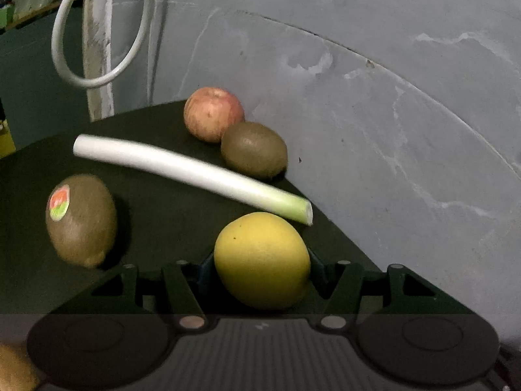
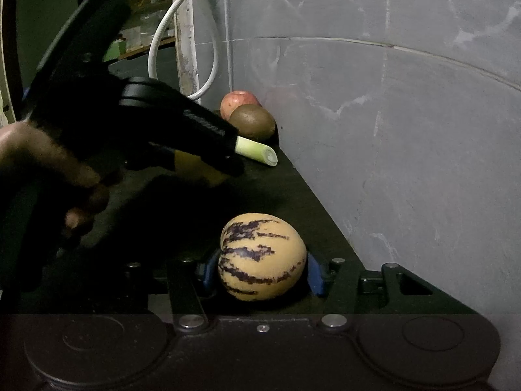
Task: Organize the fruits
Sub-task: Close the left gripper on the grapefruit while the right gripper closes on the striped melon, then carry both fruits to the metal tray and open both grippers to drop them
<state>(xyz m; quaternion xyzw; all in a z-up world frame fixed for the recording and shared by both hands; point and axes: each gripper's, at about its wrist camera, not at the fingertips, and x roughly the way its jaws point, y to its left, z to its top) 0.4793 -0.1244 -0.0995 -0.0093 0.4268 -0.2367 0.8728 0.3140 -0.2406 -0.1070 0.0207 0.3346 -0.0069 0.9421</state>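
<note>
- Left wrist view: the left gripper [image 1: 262, 268] had its jaws closed in on a smooth, round yellow citrus fruit [image 1: 262, 260], the dark pads hugging both sides of it at the near edge of the dark matte tabletop [image 1: 162, 215].
- Just beyond the yellow fruit lay a long, smooth white leek stalk with a pale green cut end [image 1: 192, 172], stretched diagonally across the surface, its green tip just above the fruit.
- Over on the left sat a fuzzy brown kiwi with an orange-and-green sticker [image 1: 81, 220], on its own, apart from the rest.
- At the far edge, a second fuzzy brown kiwi [image 1: 254, 150] sat touching a red-and-yellow streaked apple [image 1: 213, 114], both right by the grey, scuffed wall [image 1: 390, 97].
- A white looped cable [image 1: 97, 32] hung in the background.
- No bowl, basket or tray was in this view; everything lay straight on the table.
- Right wrist view: the right gripper [image 2: 262, 270] was clamped on a round cream-yellow melon-like fruit with dark purple stripes [image 2: 262, 255], blue pads pressed to either side, low on the table by the wall.
- To the left, a person's hand [image 2: 49, 169] held the black left gripper, which hid most of the leek and the yellow fruit.
- The apple and kiwi sat together at the back.
</note>
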